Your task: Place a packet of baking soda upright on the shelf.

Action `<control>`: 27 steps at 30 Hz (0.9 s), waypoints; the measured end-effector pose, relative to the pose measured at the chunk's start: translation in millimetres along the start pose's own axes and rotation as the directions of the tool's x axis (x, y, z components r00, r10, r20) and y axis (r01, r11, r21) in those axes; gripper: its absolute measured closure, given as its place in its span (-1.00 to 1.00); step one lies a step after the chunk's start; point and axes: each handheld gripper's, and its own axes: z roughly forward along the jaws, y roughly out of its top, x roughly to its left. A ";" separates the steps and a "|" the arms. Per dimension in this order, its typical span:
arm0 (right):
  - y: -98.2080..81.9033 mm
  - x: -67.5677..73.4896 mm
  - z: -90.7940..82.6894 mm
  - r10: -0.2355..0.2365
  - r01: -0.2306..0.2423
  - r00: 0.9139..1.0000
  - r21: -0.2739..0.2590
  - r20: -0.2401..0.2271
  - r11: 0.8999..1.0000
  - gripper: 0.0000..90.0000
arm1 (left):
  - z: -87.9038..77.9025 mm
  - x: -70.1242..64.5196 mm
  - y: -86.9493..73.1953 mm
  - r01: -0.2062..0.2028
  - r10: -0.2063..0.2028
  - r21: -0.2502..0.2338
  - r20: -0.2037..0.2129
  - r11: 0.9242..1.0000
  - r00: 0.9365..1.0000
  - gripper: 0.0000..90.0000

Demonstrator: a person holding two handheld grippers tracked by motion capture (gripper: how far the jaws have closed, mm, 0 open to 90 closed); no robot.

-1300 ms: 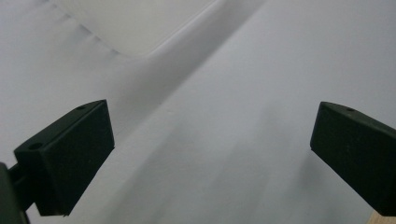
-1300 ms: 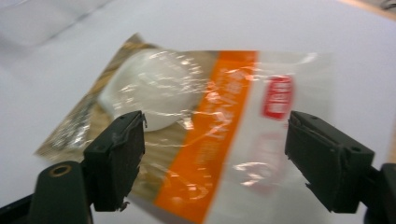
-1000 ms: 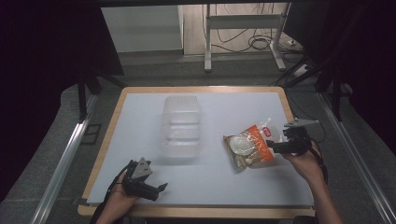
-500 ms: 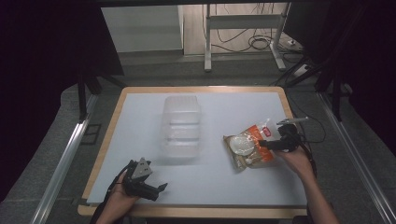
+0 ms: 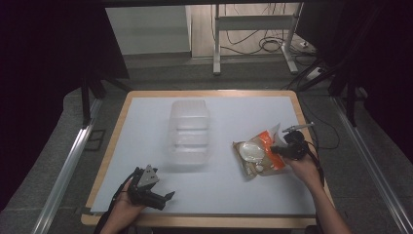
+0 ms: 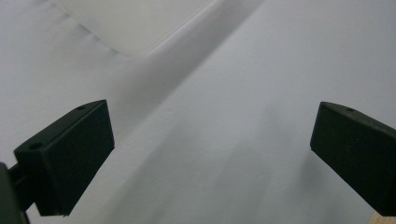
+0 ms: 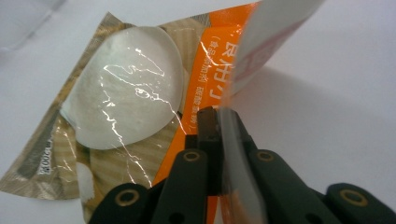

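Note:
A crinkly snack bag [image 5: 258, 155], orange and tan with a clear window of white powder, lies at the table's right. My right gripper [image 5: 278, 150] is shut on its right edge. In the right gripper view the bag [image 7: 140, 112] spreads ahead and my right gripper [image 7: 219, 122] pinches its edge, a white flap curling up beside the jaws. A clear plastic container [image 5: 189, 131] stands at mid-table. My left gripper [image 5: 164, 200] rests open near the front left edge; in the left gripper view my left gripper [image 6: 212, 154] has nothing between its jaws but white tabletop.
The white table [image 5: 146, 126] has a wooden rim. A corner of the clear container [image 6: 135, 23] shows at the top of the left gripper view. Dark floor, metal rails and cables lie beyond the table.
My right gripper has moved left onto the bag's edge and closed on it. The left gripper has stayed put.

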 end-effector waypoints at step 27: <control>66.0 74.8 -41.0 -0.201 0.181 0.974 -0.171 -0.106 0.968 0.96 | -0.6 0.7 -0.4 0.003 -0.003 -0.005 -0.001 1.000 1.000 -1.00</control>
